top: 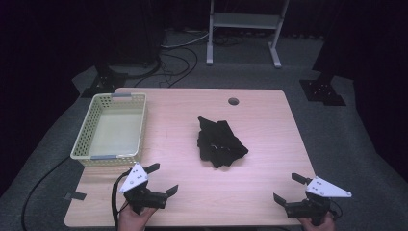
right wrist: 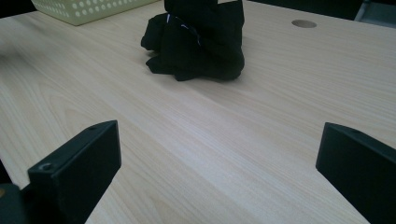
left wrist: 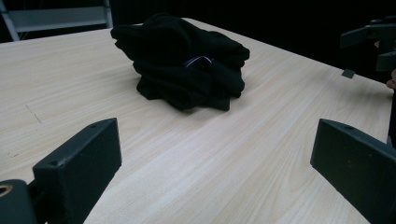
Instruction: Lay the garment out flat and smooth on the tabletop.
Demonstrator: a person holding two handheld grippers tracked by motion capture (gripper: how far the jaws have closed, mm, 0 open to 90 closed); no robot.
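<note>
Both tongs sit nearest, at the bench's (top: 269, 144) near edge: left tongs (top: 162, 179) and right tongs (top: 287, 187), each spread wide and grasping nothing. Crumpled black cloth (top: 220, 142) lies ahead, between them and well apart from both. Beyond the left tongs stands a yellow basket (top: 84, 132).

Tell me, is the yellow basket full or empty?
Empty. The high view looks down into the yellow basket and shows just its bare pale bottom; the black cloth lies bunched on the table beside it.
</note>
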